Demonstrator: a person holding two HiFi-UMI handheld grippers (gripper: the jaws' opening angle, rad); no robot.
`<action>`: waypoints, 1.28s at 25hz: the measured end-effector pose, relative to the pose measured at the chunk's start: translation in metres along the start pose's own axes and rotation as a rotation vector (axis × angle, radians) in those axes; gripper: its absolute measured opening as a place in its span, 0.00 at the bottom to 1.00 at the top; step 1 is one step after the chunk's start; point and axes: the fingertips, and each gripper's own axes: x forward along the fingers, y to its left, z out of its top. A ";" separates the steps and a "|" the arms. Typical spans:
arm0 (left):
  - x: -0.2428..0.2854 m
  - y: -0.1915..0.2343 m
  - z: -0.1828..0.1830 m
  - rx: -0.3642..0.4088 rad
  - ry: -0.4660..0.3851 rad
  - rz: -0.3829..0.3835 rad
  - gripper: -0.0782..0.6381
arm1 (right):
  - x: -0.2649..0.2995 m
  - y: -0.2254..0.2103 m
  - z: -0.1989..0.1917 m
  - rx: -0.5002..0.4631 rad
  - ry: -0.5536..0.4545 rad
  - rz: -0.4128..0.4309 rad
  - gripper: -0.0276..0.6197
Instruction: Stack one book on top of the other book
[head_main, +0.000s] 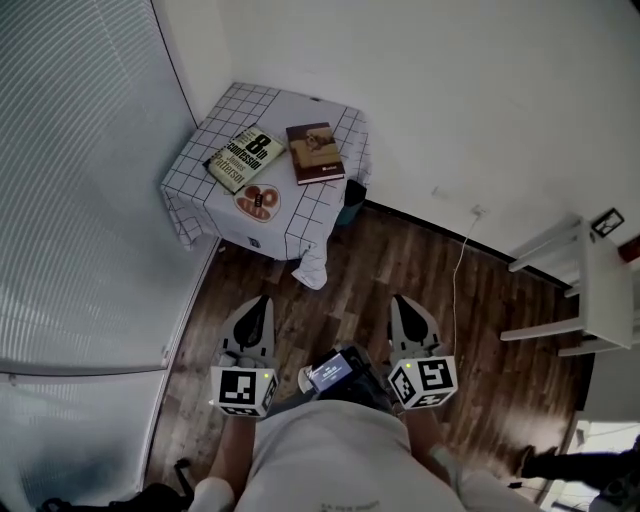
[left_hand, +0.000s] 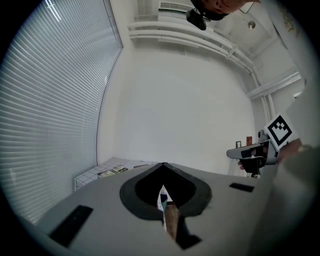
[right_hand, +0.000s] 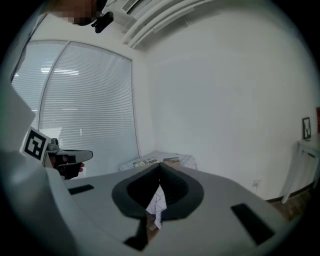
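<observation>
- Head view: we read "8th Confession" on the pale book. The brown book lies beside it, apart, on the checked table. Open wood floor lies before it.
- Left gripper view: left gripper jaws closed together, empty.
- Right gripper view: right gripper likewise closed, empty.

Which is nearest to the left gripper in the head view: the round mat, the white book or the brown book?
1. Round mat, front edge of the table.
2. White book, behind it, on the left.
3. Brown book, back right.
</observation>
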 end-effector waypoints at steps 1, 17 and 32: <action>0.003 0.003 0.001 0.003 0.000 0.000 0.12 | 0.005 0.000 0.001 0.003 -0.001 0.000 0.05; 0.123 0.055 0.006 0.005 0.017 0.050 0.12 | 0.143 -0.027 0.018 0.020 0.006 0.091 0.05; 0.262 0.101 -0.007 -0.021 0.105 0.102 0.12 | 0.285 -0.091 0.031 -0.005 0.099 0.130 0.05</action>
